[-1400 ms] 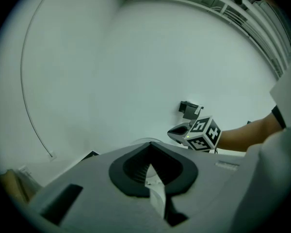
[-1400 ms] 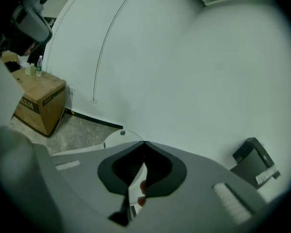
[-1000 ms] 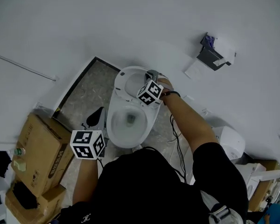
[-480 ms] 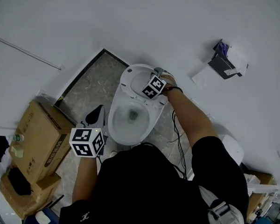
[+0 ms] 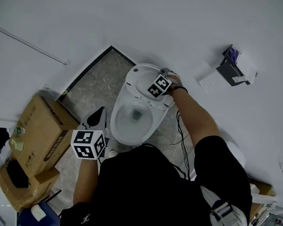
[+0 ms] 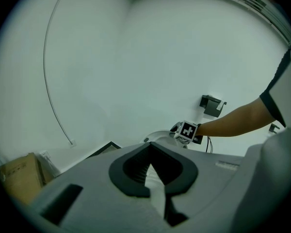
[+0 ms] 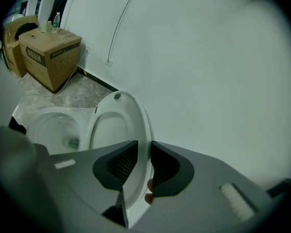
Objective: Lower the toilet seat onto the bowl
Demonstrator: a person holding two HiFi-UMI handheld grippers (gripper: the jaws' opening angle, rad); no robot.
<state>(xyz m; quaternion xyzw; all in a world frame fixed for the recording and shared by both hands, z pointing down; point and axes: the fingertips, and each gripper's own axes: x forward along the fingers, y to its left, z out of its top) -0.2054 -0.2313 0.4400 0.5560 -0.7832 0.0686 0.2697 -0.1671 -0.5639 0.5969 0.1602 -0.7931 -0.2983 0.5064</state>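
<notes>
**A:** What took up most of the room?

**B:** A plain white wall [image 5: 132,18], with a patch of grey mottled floor [image 5: 92,91] at its foot. A person [image 5: 146,187] in a black top stood over it all.

**A:** And on the floor?

**B:** A white bowl [image 5: 114,124] stood against the wall, uncovered. A brown box [image 5: 37,131] lay to its left, apart from it.

**A:** Where was the seat?

**B:** The seat [image 7: 133,108] was up. It tilted back toward the wall above the rear of the bowl and was not down on it.

**A:** What was the right gripper doing?

**B:** The person's right arm [image 5: 193,121] reached past the bowl's right side, and the right gripper [image 7: 144,145] was at the raised seat's edge. Its jaws had just been opening and stood apart, one on each side of the rim, which ran through the gap. I could not see the pads pinching it.

**A:** And the other one?

**B:** The left gripper [image 6: 150,147] was held low beside the bowl's left side, close to the person and well apart from the seat. Its jaws met at the tips, with nothing between them.

**A:** Anything smaller?

**B:** A dark holder [image 5: 231,69] was fixed to the wall right of the toilet, with white paper hanging from it.
</notes>
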